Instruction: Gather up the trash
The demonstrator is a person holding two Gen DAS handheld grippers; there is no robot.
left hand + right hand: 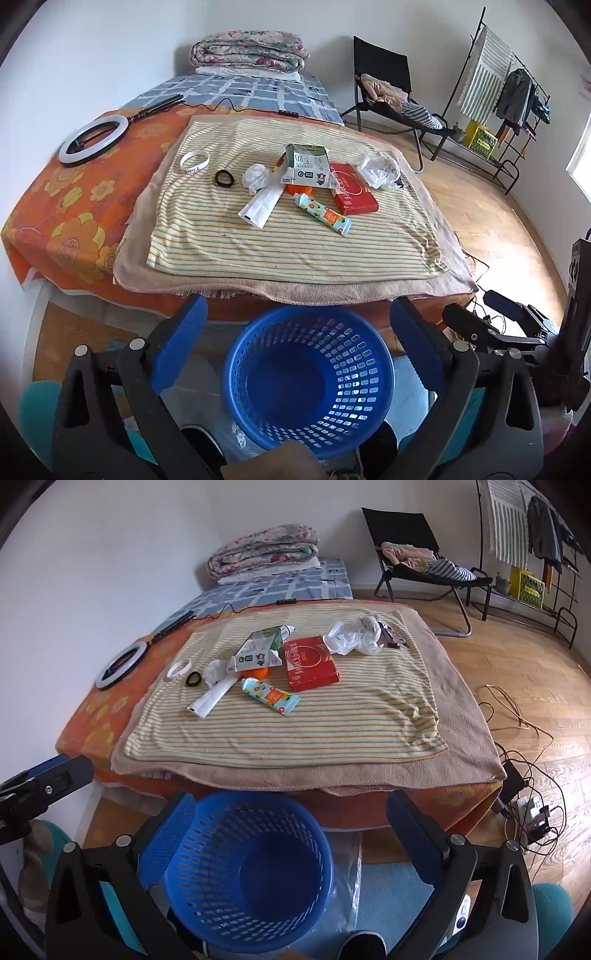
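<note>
Striped cloth (295, 240) bare in front (litter (306, 184) crowds behind).

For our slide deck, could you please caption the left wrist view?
Open left tool above an empty blue basket, facing trash on a striped towel: milk carton, red box.

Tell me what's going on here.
A person holds two grippers, left gripper and right gripper, both open and empty above a blue basket that has nothing in it. Trash on the striped cloth is untouched: a milk carton, red box, snack wrapper and crumpled paper.
</note>
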